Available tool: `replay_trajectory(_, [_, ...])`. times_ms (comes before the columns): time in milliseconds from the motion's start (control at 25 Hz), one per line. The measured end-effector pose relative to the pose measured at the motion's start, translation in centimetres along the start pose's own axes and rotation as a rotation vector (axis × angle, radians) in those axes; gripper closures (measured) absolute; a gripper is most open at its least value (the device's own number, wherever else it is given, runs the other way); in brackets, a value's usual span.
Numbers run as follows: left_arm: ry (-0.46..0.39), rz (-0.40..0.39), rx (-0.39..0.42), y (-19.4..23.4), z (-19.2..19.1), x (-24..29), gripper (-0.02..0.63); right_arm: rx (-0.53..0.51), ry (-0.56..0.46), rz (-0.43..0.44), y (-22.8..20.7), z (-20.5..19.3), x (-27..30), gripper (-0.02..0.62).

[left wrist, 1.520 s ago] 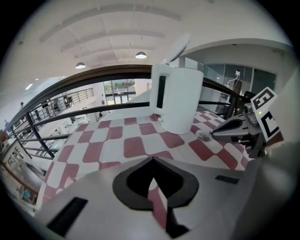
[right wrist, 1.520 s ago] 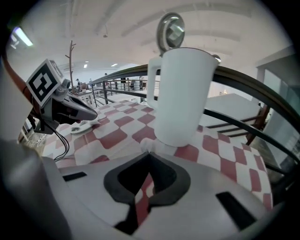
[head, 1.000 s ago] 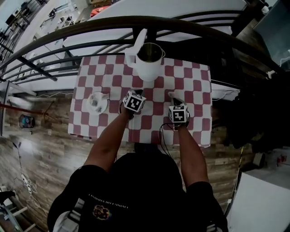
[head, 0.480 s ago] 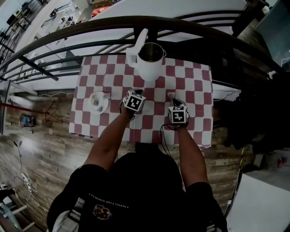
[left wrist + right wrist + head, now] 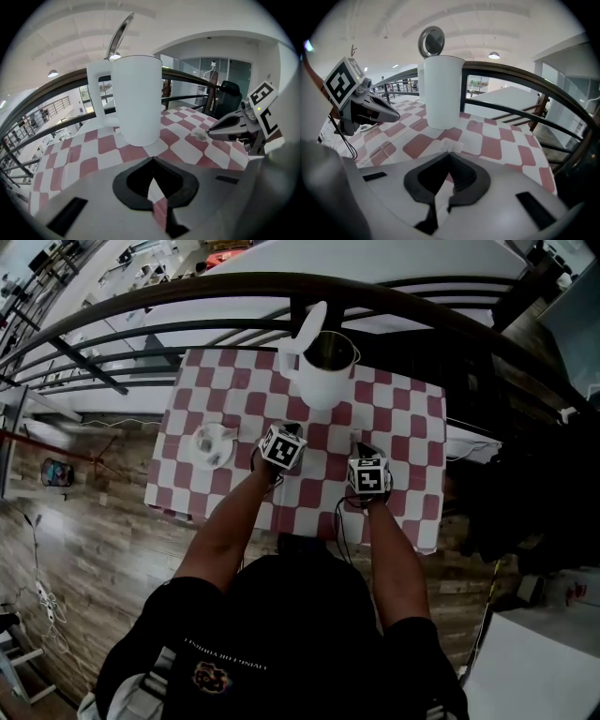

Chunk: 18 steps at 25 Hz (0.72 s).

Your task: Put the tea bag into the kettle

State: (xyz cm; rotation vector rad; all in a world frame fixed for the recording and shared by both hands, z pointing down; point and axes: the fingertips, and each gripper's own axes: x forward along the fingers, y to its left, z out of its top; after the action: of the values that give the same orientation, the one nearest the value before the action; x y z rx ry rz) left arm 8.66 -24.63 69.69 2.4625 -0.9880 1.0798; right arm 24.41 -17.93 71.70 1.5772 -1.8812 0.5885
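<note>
Pinching the tea bag (image 5: 451,145) at its tips, our right claw (image 5: 450,153) points toward the white kettle (image 5: 440,91); the kettle stands just beyond it, lid raised; our left claw (image 5: 153,158), pressed together on nothing, faces that kettle across the checked tablecloth (image 5: 183,150).

Head camera looks down; gripper views share the kettle (image 5: 136,98).

Tea bag (image 5: 451,145) mostly hidden (pinched inside right gripper (image 5: 449,153) jaws).
</note>
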Motion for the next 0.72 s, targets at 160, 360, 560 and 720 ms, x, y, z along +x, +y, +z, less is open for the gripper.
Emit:
replay_trajectory(160, [-0.04,0.017,-0.002,0.8,2.5,-0.6,0.607,-0.023,-0.054,0.001,-0.3,3.2,0.1,0.58])
replay_trajectory(360, [-0.12,0.059,0.032,2.4,7.9,-2.1,0.607,-0.09,-0.122,-0.013,-1.4,8.6,-0.7,0.58])
replay_trajectory(560, [-0.219,0.098,0.021,4.1,13.8,-4.9,0.607,-0.075,-0.271,-0.044,-3.8,16.0,-3.4,0.58])
replay_trajectory(720, [-0.294,0.125,0.02,5.0,17.7,-7.2,0.607,-0.076,-0.36,-0.068,-5.3,20.6,-5.6,0.58])
